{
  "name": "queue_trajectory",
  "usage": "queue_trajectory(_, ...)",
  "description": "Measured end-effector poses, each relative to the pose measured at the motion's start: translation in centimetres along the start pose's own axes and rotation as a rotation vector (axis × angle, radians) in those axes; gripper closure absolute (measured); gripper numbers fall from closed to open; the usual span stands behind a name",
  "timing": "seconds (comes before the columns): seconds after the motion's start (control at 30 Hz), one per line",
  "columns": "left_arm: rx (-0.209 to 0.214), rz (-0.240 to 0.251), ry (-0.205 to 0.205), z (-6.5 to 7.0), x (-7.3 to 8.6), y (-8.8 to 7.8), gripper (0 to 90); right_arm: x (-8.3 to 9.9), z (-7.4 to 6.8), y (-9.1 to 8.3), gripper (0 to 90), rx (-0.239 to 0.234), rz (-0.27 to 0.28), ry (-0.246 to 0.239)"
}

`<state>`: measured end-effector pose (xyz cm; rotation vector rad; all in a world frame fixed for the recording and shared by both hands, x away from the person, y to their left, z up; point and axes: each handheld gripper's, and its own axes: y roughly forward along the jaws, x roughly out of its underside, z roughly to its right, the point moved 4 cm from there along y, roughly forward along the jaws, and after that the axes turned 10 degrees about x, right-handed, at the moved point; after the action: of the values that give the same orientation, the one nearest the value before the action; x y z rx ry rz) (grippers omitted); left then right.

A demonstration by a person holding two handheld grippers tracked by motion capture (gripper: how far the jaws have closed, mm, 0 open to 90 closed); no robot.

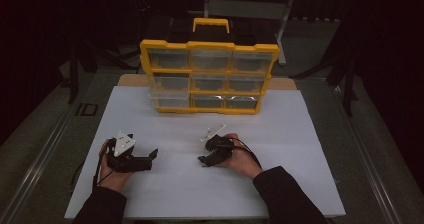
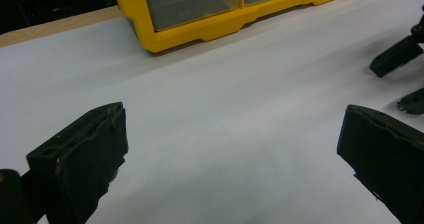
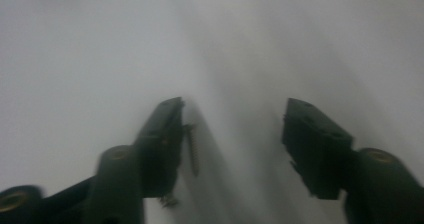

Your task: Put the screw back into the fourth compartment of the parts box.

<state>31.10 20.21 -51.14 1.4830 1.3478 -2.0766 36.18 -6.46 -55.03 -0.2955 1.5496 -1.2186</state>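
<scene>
I see a screw (image 3: 192,151) lying lengthwise against the left pad of my right gripper (image 3: 232,134), at lower centre; jaws apart, nothing clamped. My left gripper (image 2: 232,149) hangs open.

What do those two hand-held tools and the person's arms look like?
Both are black two-jaw tools. The left gripper carries a pale grey three-cornered plate on top, and thin dark cables trail from the right gripper. Blocky matt pads tip the jaws. The person wears dark long sleeves.
</scene>
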Motion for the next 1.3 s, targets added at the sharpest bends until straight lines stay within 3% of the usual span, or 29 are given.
queue_trajectory(0.23, 0.003, -0.002, 0.000, 0.1, 0.0, 0.0, 0.6, 0.0, -0.1, -0.5, 72.8, -0.008, -0.033, -0.033)
queue_trajectory(0.47, 0.007, -0.001, -0.001, 0.1, 0.0, 0.0, 0.6, -0.3, -0.7, -0.6, 87.5, -0.017, -0.075, -0.047)
queue_trajectory(0.93, 0.012, -0.004, 0.000, 0.2, 0.0, 0.1, 0.6, -1.2, -0.4, -0.5, 87.9, -0.060, -0.169, -0.059)
queue_trajectory(1.3, 0.015, -0.008, 0.002, 0.2, 0.0, 0.2, 0.6, -1.9, 0.0, -1.4, 87.9, -0.089, -0.161, -0.064)
